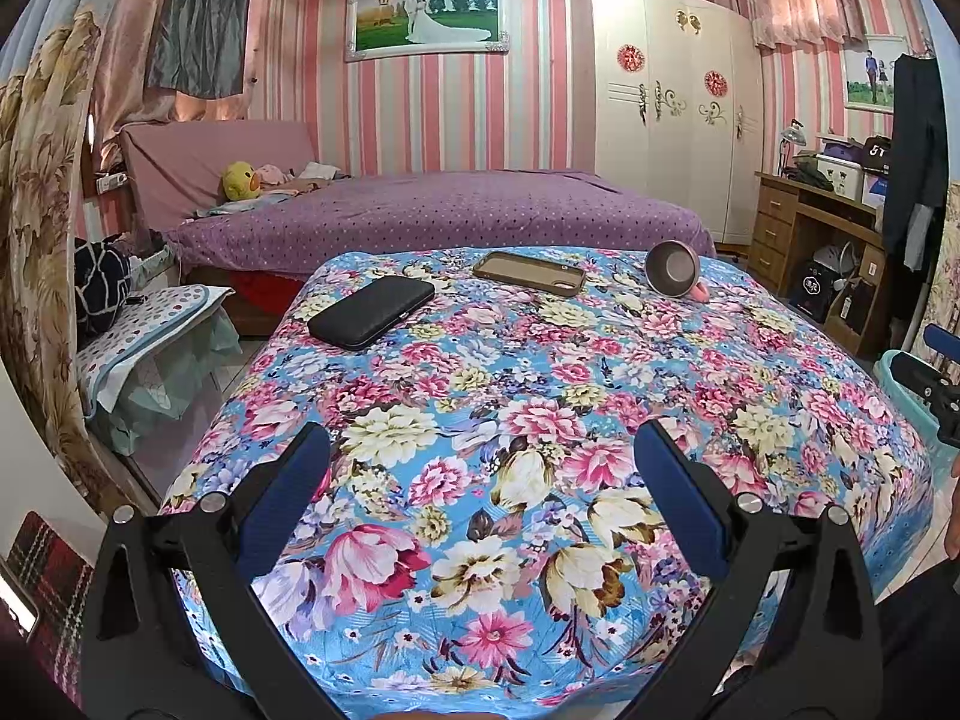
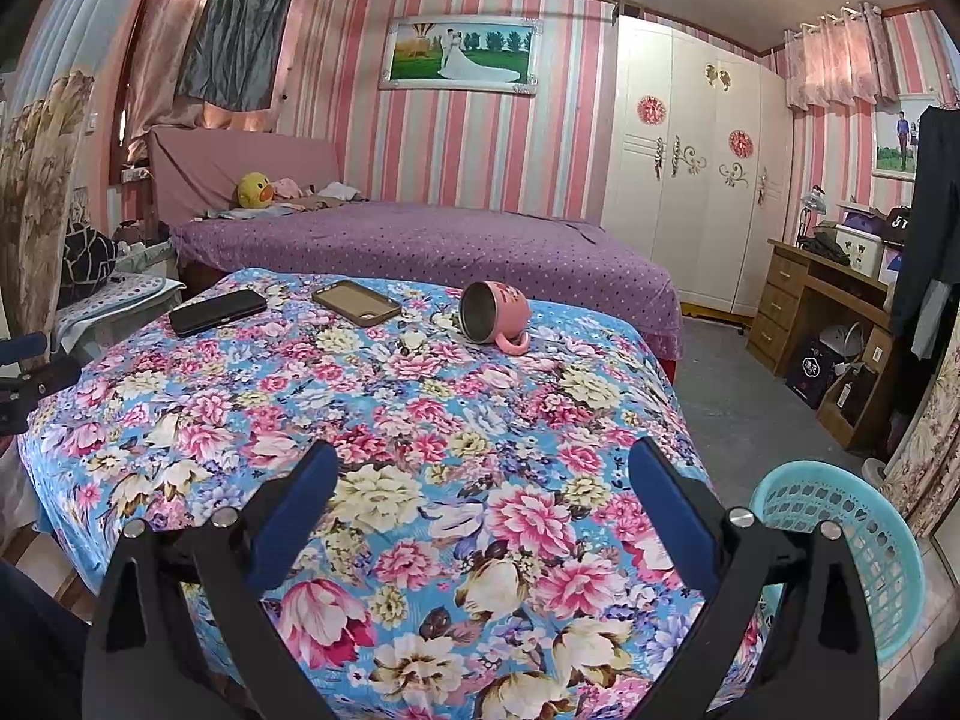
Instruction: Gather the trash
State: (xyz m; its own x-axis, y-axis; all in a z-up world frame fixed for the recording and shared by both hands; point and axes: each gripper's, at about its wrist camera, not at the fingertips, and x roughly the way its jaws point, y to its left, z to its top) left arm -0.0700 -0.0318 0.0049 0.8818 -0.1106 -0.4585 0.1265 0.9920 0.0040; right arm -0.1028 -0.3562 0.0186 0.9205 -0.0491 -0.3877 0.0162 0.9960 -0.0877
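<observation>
Both grippers were held wide open and held nothing. The left gripper (image 1: 480, 468) hovered over the near part of a table covered in a blue floral cloth (image 1: 540, 420), its blue-padded fingers (image 1: 294, 498) spread far apart with only the cloth between them. The right gripper (image 2: 480, 480) hung the same way over the near edge of the same cloth, jaws equally wide. Toward the far end of the table lay three things in a row, well apart from both grippers: a black case (image 1: 372, 312) on the left, a tan phone cover (image 1: 529, 273) in the middle lying flat, and a pink mug (image 2: 495, 318) on the right, tipped on its side with its open mouth facing the cameras and its handle resting on the cloth. A light blue plastic basket (image 2: 852, 546) stood on the floor just beside the table's right near corner, close to the right gripper. Beyond the table was a bed with a purple dotted cover (image 1: 444, 210), a yellow duck toy (image 1: 240, 180) near its headboard, and a white wardrobe (image 1: 666, 108) against the striped wall.
</observation>
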